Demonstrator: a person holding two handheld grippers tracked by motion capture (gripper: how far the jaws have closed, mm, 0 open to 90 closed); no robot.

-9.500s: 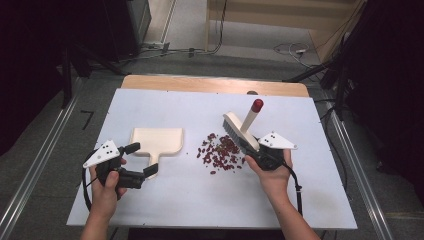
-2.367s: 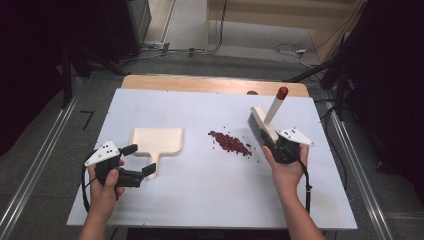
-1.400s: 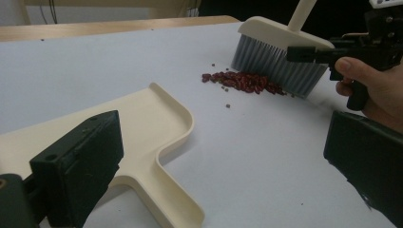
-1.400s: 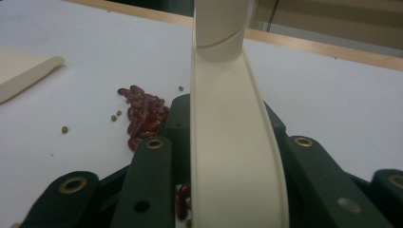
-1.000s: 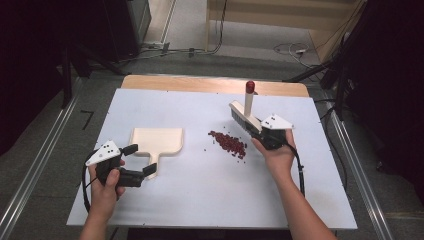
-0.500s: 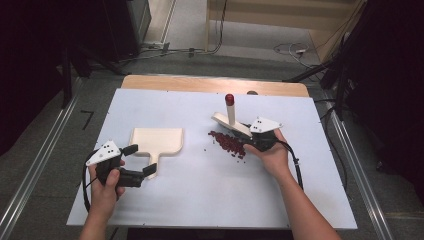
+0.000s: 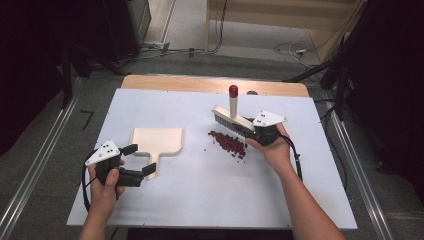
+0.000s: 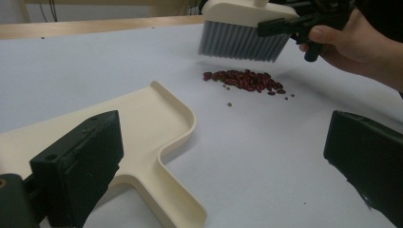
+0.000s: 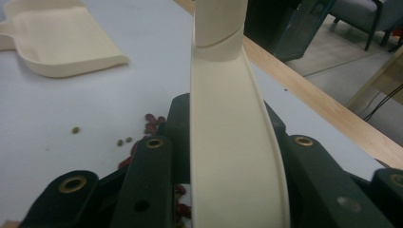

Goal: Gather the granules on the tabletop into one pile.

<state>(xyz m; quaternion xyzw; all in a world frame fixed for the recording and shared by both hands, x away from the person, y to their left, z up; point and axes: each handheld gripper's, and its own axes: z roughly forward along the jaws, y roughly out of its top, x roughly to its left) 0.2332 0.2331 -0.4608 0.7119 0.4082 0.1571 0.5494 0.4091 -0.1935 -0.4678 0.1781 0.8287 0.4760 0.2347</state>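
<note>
- Right gripper [image 7: 251,131] — jaws clamped on the cream brush [image 7: 231,118], bristles just above the red beans [image 7: 229,144] near the table's [image 7: 200,200] middle.
- Left gripper [image 7: 138,159] — jaws apart, straddling the cream dustpan's [image 7: 157,140] handle toward the left edge.
</note>
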